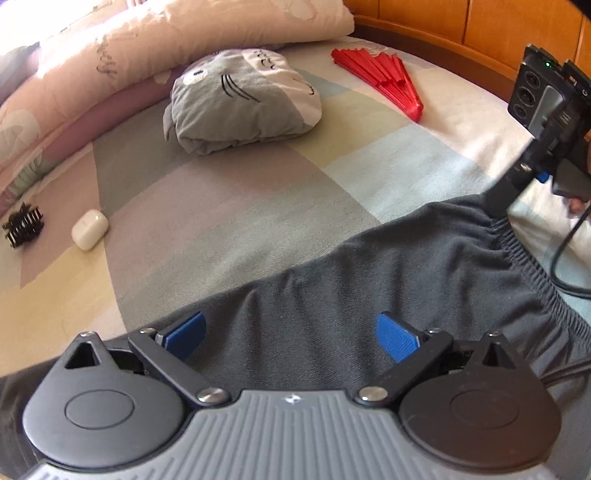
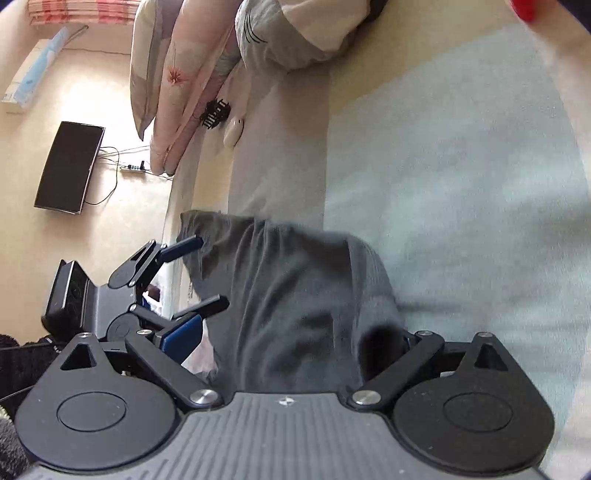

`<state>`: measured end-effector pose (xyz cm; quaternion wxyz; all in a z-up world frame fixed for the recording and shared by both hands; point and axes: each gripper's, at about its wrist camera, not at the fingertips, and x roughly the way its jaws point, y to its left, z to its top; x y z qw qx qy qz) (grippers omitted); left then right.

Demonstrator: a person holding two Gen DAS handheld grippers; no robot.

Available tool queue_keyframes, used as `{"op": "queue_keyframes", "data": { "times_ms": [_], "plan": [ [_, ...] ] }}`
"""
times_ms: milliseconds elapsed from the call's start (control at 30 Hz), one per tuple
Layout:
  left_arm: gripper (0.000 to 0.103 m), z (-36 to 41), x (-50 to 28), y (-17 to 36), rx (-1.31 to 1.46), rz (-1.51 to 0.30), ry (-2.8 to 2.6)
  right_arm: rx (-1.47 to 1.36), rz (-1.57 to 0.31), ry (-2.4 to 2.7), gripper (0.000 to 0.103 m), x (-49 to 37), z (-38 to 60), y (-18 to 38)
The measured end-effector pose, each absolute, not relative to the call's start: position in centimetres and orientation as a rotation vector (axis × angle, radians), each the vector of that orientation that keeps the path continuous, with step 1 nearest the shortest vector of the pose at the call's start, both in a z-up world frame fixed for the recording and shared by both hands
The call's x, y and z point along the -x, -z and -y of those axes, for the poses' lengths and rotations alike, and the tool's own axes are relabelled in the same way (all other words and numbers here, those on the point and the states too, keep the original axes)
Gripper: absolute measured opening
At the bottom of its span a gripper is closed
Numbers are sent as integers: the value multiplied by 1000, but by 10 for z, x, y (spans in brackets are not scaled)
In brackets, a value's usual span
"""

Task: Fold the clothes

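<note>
A dark grey garment with an elastic waistband lies spread on the checked bed sheet. My left gripper hovers over its near part, open, blue pads wide apart with cloth below them. The right gripper's finger reaches down to the gathered waistband corner at the right. In the right wrist view the garment runs between the jaws of my right gripper; they stand wide, one pad hidden behind a cloth fold. The left gripper shows open at the garment's far edge.
A grey cat-face cushion and a red folding fan lie at the back of the bed. A white earbud case and a black hair claw sit at the left. A rolled quilt and a wooden headboard border the bed.
</note>
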<state>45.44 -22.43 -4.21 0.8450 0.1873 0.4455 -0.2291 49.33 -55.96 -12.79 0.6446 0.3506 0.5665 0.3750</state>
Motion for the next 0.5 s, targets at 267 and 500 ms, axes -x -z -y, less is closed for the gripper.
{"op": "queue_keyframes", "data": {
  "times_ms": [267,500],
  "plan": [
    [98,222,-455,51,-360,-960,488,-753,-1266,-817,58,-509,561,135],
    [98,230,-451,53,-480,-916,589,-589,-1254,-717,8,-499,556,130]
  ]
}}
